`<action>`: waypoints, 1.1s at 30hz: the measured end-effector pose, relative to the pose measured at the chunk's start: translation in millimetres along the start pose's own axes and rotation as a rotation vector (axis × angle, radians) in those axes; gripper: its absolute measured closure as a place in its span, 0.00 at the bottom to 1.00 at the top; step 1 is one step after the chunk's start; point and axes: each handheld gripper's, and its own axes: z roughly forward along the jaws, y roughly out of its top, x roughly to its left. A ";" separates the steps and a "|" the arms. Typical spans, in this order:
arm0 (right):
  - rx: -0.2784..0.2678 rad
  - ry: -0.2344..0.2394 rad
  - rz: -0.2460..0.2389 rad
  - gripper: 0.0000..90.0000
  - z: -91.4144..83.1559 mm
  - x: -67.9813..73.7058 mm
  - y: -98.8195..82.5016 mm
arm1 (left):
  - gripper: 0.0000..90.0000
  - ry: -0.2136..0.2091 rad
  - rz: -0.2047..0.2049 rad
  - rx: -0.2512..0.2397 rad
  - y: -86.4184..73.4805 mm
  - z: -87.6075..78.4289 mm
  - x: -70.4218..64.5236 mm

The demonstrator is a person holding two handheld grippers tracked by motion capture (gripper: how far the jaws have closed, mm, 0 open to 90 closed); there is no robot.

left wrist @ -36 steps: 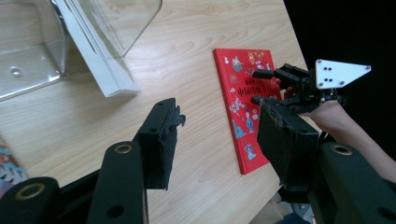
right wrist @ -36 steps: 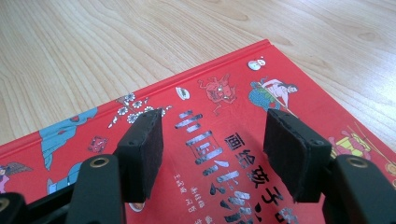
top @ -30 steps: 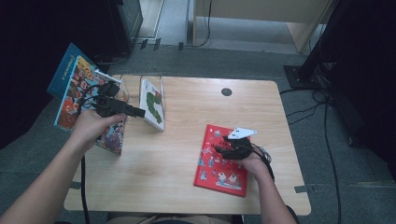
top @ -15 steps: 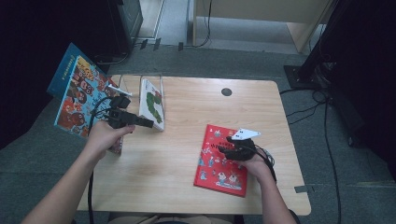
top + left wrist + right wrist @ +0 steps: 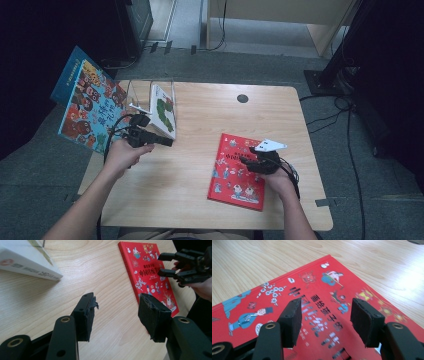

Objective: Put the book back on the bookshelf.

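Note:
A red picture book (image 5: 235, 175) lies flat on the right half of the wooden table (image 5: 210, 115). My right gripper (image 5: 246, 162) hovers low over its cover, open, nothing between the pads; in the right gripper view (image 5: 325, 320) the red cover (image 5: 287, 290) lies under the jaws. My left gripper (image 5: 169, 142) is open and empty just above the bare wood, near a white book with a green cover (image 5: 164, 110). In the left gripper view (image 5: 118, 302) it points toward the red book (image 5: 147, 272) and the right gripper (image 5: 185, 267).
The white book (image 5: 27, 265) leans in a thin wire rack (image 5: 172, 90) at the table's back left. A large blue cartoon book (image 5: 87, 105) stands tilted past the table's left edge. A round cable hole (image 5: 242, 98) sits near the back edge. Cables lie on the floor at right.
My left hand has come down and toward the near side, away from the blue cartoon book, to just above the table. The right hand stays over the red book.

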 end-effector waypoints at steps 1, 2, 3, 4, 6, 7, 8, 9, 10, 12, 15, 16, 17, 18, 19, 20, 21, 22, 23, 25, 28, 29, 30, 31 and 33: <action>0.003 -0.010 0.007 0.43 -1.1 -0.7 -1.1 | 0.53 0.011 0.018 0.006 -0.8 2.9 -0.1; 0.012 -0.016 0.016 0.42 -2.1 -1.2 -2.3 | 0.53 -0.012 0.013 0.006 -1.9 6.0 0.9; 0.018 -0.024 0.023 0.43 -3.0 -2.0 -3.7 | 0.53 -0.044 -0.007 0.002 -2.9 9.0 2.7; 0.021 -0.027 0.028 0.44 -4.3 -2.3 -5.1 | 0.53 -0.047 -0.011 0.003 -3.9 11.6 4.7; 0.022 -0.036 0.033 0.46 -6.7 -3.3 -7.7 | 0.53 -0.023 -0.002 0.011 -5.4 17.3 6.9; 0.024 -0.034 0.041 0.47 -8.2 -3.8 -9.1 | 0.53 -0.016 0.000 0.017 -6.3 20.1 8.1; 0.021 -0.033 0.041 0.49 -9.4 -4.3 -10.5 | 0.53 -0.008 0.007 0.019 -7.4 23.1 8.6; 0.022 -0.034 0.038 0.51 -11.0 -4.8 -11.8 | 0.53 -0.005 0.011 0.021 -8.3 25.5 9.2; 0.021 -0.032 0.047 0.54 -12.3 -5.1 -13.2 | 0.53 -0.011 0.008 0.023 -8.9 28.0 10.3; 0.019 -0.035 0.060 0.57 -15.3 -6.2 -15.9 | 0.53 -0.012 0.003 0.023 -9.8 32.6 12.0; 0.026 -0.047 0.080 0.61 -19.7 -8.0 -19.8 | 0.53 -0.006 0.018 0.020 -11.1 38.8 14.4; 0.023 -0.053 0.083 0.63 -21.5 -8.4 -20.8 | 0.53 -0.010 0.013 0.018 -11.8 40.8 15.1; 0.016 -0.058 0.089 0.65 -23.1 -9.3 -22.0 | 0.53 -0.018 0.004 0.014 -12.3 42.9 15.9; 0.024 -0.061 0.100 0.68 -25.1 -9.9 -23.0 | 0.52 -0.020 0.006 0.016 -12.3 44.8 16.8; 0.025 -0.070 0.104 0.71 -26.4 -10.8 -24.3 | 0.52 -0.018 0.006 0.015 -12.3 46.4 16.7; 0.028 -0.078 0.106 0.74 -27.8 -11.0 -25.4 | 0.52 -0.009 0.015 0.014 -12.3 48.1 16.7; 0.028 -0.078 0.106 0.74 -27.8 -11.0 -25.4 | 0.52 -0.009 0.015 0.014 -12.3 48.1 16.7; 0.030 -0.091 0.114 0.79 -31.1 -12.3 -27.5 | 0.52 0.006 0.035 0.005 -13.0 50.0 16.0; 0.033 -0.091 0.123 0.81 -32.4 -12.9 -28.7 | 0.51 0.009 0.042 0.001 -13.5 51.2 15.6; 0.043 -0.101 0.131 0.86 -34.4 -14.1 -31.1 | 0.50 -0.003 0.037 0.004 -14.3 53.7 16.4; 0.060 -0.111 0.141 0.88 -36.3 -15.4 -34.6 | 0.50 0.026 0.065 0.010 -15.4 57.1 17.3; 0.060 -0.113 0.144 0.88 -36.9 -15.4 -35.0 | 0.50 0.030 0.071 0.013 -15.6 58.1 18.1; 0.060 -0.111 0.154 0.88 -37.4 -15.5 -35.4 | 0.50 0.019 0.061 0.016 -16.0 59.3 18.7; 0.061 -0.111 0.158 0.88 -38.0 -15.5 -35.8 | 0.49 0.010 0.059 0.020 -16.0 59.9 19.9; 0.062 -0.116 0.153 0.88 -39.1 -15.9 -36.6 | 0.49 0.002 0.045 0.012 -17.1 60.9 21.2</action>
